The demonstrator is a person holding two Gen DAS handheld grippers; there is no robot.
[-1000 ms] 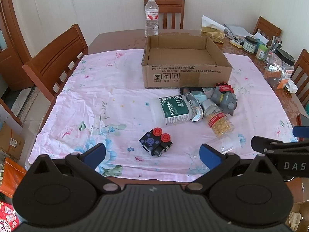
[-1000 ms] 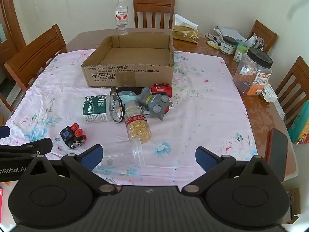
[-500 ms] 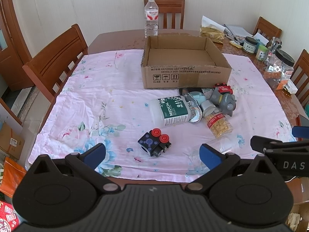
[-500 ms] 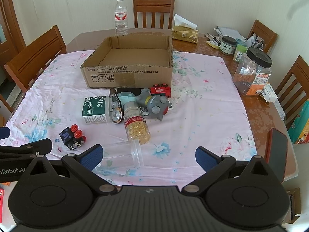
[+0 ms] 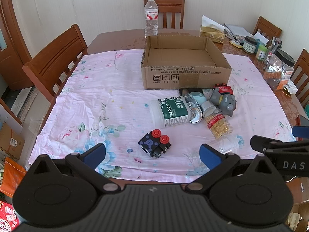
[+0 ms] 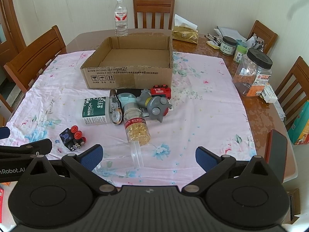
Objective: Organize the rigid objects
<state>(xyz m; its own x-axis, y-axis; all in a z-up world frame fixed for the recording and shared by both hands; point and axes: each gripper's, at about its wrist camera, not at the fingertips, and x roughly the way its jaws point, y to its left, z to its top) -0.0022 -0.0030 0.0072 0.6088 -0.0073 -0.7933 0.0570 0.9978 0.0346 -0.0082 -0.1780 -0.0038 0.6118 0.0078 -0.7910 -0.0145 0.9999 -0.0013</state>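
Observation:
An open cardboard box [image 5: 185,77] [image 6: 127,75] stands empty at the back of the pink cloth. In front of it lies a pile: a white "MEDICAL" jar [image 5: 170,111] [image 6: 94,110], a tape dispenser [image 6: 115,108], a capsule bottle [image 5: 218,120] [image 6: 136,126], a grey toy [image 5: 225,100] [image 6: 156,106] and a red toy car [image 6: 161,90]. A black block with red buttons [image 5: 154,144] [image 6: 72,138] and a clear cup [image 6: 123,155] lie nearer. My left gripper [image 5: 152,154] and right gripper [image 6: 147,155] are open and empty above the near table edge.
A water bottle [image 6: 121,17], tissue pack [image 6: 184,32], small jars [image 6: 228,45] and a large black-lidded jar [image 6: 253,73] stand on the bare wood at the back and right. A phone [image 6: 276,154] lies at the right edge. Chairs surround the table.
Both grippers have drawn back very slightly, so the objects sit a touch farther up in view. Nothing on the table has moved.

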